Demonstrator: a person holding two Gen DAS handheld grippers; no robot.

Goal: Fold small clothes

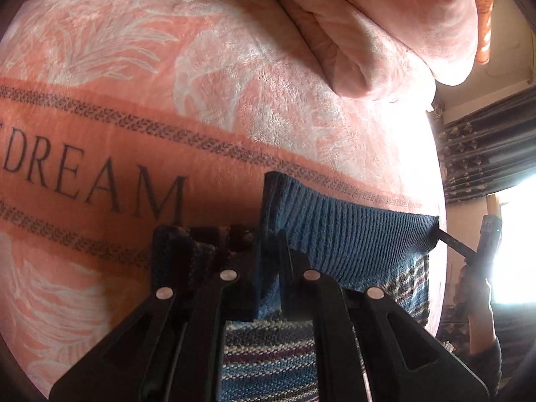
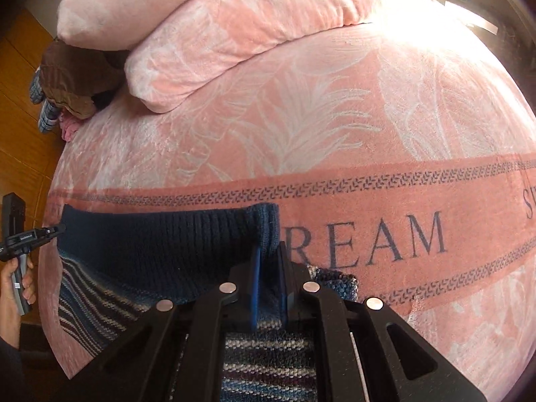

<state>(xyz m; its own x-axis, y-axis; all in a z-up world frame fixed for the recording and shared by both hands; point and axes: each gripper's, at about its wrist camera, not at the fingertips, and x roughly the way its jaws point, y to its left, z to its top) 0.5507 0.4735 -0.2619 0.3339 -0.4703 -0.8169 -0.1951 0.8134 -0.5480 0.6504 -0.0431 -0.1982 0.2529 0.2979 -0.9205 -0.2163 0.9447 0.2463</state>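
Left wrist view: the left gripper (image 1: 269, 244) pinches one corner of a blue knit sweater's (image 1: 351, 234) ribbed hem, jaws nearly closed on the fabric. The right gripper (image 2: 269, 254) clamps the opposite corner likewise, the hem stretched between them over a pink "DREAM" blanket (image 2: 335, 134) on the bed, near a folded pink quilt (image 2: 234, 33).

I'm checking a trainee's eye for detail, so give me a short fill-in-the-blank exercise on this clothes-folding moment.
1. Both grippers are pinching the solid blue ribbed ___ of the knitted garment.
2. Below that band, the garment's knit is ___ rather than plain.
3. The garment lies on a pink blanket printed with the letters ___.
4. The left gripper and the right gripper hold ___ ends of the band.

Missing words: band; striped; REAM; opposite
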